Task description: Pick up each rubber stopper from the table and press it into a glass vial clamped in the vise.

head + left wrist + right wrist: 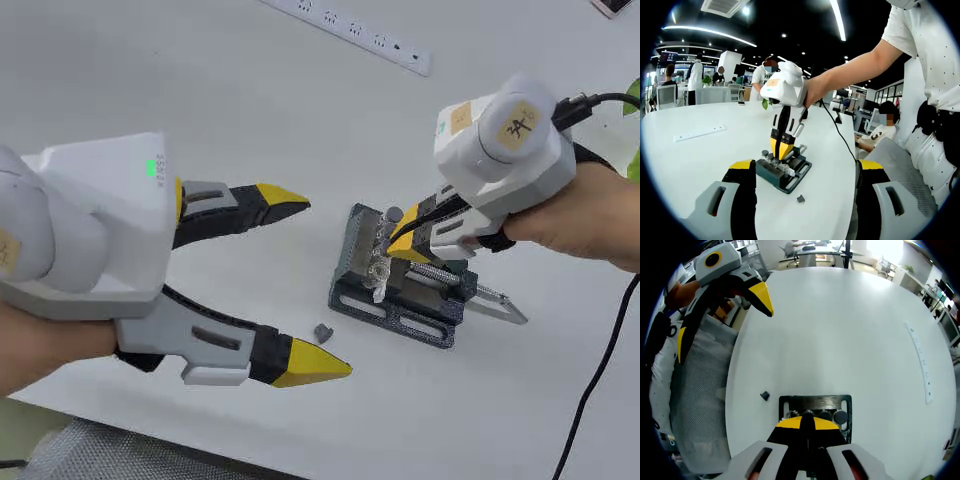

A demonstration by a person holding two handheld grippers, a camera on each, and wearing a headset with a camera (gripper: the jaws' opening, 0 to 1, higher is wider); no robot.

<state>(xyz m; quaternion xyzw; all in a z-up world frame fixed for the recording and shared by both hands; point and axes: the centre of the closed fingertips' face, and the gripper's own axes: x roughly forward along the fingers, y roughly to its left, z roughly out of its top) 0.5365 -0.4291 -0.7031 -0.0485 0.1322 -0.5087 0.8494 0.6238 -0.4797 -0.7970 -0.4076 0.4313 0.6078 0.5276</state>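
Observation:
A dark vise (405, 300) on the white table clamps a row of small glass vials (380, 262). One vial at the far end carries a grey stopper (395, 213). My right gripper (400, 240) points down onto the vial row, its yellow tips pinched on a small dark stopper (807, 416) over a middle vial. A loose grey rubber stopper (322, 332) lies on the table just in front of the vise (815, 401). My left gripper (305, 285) hovers left of the vise, open and holding nothing, and the loose stopper (800, 198) lies between its jaws' lines.
A white power strip (350, 30) lies at the far edge of the table. A black cable (600, 370) trails from the right gripper across the table's right side. A mesh chair back (705, 405) stands by the table's near edge. People stand in the background.

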